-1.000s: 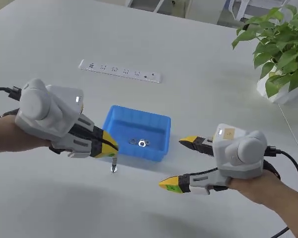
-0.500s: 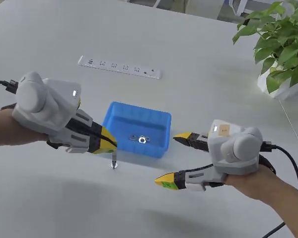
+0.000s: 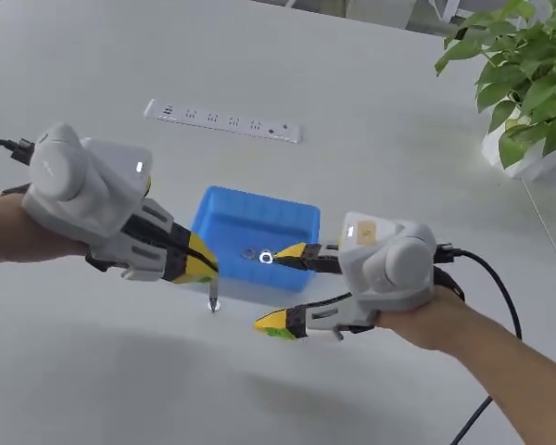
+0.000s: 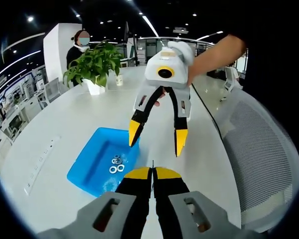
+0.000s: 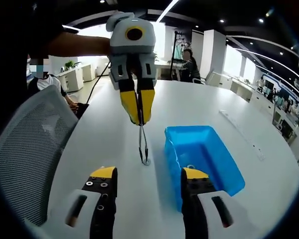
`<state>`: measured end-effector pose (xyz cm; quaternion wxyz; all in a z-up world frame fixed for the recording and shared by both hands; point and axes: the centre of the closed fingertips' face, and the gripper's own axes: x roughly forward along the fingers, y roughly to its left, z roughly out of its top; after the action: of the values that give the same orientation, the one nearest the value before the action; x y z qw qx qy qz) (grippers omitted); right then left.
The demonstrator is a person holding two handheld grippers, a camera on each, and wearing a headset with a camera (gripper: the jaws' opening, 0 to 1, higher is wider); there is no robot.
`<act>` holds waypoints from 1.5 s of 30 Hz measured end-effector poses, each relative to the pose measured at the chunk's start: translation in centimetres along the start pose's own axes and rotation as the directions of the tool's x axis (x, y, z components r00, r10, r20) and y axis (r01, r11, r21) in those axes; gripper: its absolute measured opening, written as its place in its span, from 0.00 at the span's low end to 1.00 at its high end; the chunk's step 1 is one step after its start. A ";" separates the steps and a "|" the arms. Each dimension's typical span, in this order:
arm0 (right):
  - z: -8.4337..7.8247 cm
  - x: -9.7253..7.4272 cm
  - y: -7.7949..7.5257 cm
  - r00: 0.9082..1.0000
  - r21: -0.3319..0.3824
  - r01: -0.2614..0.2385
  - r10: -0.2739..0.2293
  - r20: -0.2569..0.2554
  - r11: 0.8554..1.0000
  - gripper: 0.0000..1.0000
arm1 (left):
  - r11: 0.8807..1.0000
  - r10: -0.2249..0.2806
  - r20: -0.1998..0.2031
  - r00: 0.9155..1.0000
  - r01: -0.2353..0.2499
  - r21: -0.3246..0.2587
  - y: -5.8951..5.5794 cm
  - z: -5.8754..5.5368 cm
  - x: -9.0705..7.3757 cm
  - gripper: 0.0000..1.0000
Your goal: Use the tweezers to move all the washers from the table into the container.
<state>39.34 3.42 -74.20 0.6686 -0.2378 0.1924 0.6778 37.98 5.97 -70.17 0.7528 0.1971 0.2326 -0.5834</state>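
Observation:
My left gripper (image 3: 202, 266) is shut on thin metal tweezers (image 3: 212, 295), which point down at the table just in front of the blue container (image 3: 224, 232). A small shiny washer (image 3: 213, 311) lies at the tweezer tips. Several washers (image 3: 259, 257) lie inside the container. My right gripper (image 3: 280, 287) stands open right of the tweezers, its upper finger over the container's near wall. The right gripper view looks between its own jaws (image 5: 149, 175) at the left gripper (image 5: 138, 110), the tweezers (image 5: 143, 142) and the container (image 5: 217, 152). The left gripper view has its shut jaws (image 4: 153, 174), the right gripper (image 4: 157, 140) and the container (image 4: 87, 172).
A white power strip (image 3: 224, 124) lies beyond the container. A potted plant (image 3: 526, 69) stands at the table's far right corner. A mesh office chair (image 4: 259, 144) stands by the table edge. People stand farther back in the office.
My right gripper has moved left, toward the tweezers and the container's near right corner, still open. The left gripper and tweezers have hardly moved.

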 end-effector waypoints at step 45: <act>1.0 5.8 1.4 0.987 -0.154 -0.119 0.101 -0.124 0.981 0.08 | 1.000 -0.015 -0.024 1.000 0.015 0.004 -0.3 0.0 0.2 0.05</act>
<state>37.92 8.66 -76.86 0.5965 -0.3188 0.1885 0.7121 37.74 5.77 -70.25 0.7451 0.2039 0.2421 -0.5870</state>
